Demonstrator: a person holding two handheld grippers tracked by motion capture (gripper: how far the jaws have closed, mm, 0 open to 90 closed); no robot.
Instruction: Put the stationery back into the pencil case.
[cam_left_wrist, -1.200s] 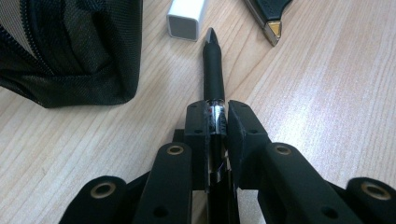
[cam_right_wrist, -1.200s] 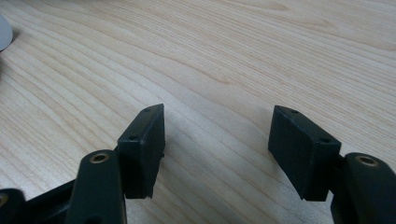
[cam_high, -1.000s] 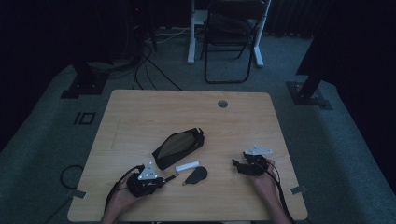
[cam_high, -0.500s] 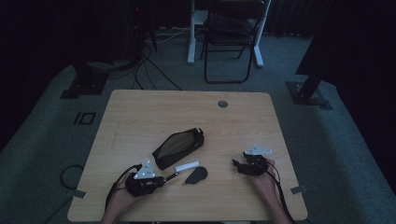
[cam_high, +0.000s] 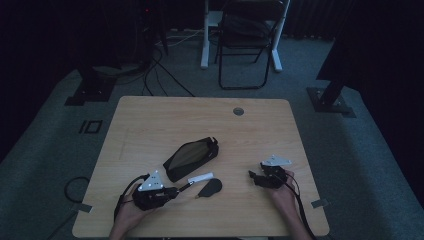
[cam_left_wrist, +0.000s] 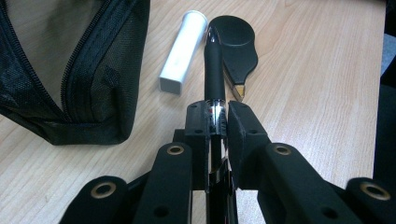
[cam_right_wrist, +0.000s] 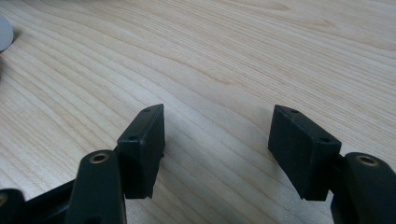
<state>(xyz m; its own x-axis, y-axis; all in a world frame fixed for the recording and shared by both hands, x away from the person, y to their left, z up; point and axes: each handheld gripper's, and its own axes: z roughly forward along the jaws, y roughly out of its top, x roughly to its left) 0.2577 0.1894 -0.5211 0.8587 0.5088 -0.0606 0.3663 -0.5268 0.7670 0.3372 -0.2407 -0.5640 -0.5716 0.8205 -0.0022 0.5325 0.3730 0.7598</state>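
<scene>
My left gripper (cam_left_wrist: 217, 112) is shut on a black pen (cam_left_wrist: 214, 65), which points forward from between the pads. Just past the pen's tip lie a white stick-shaped object (cam_left_wrist: 183, 46) and a black paddle-shaped object (cam_left_wrist: 237, 46) with a gold tip. An open black zip pouch (cam_left_wrist: 70, 70) lies to the left of them. In the high view the left gripper (cam_high: 172, 191) rests near the table's front left, and the pen (cam_high: 185, 187) points toward the paddle-shaped object (cam_high: 210, 187). My right gripper (cam_high: 255, 177) sits at the front right with nothing in it; its jaws (cam_right_wrist: 217, 126) stand apart over bare wood.
The wooden table (cam_high: 150, 120) has a round cable hole (cam_high: 238, 111) near its far edge. A folding chair (cam_high: 245, 45) and stand bases sit on the dark floor beyond. Cables trail from both grippers toward the front edge.
</scene>
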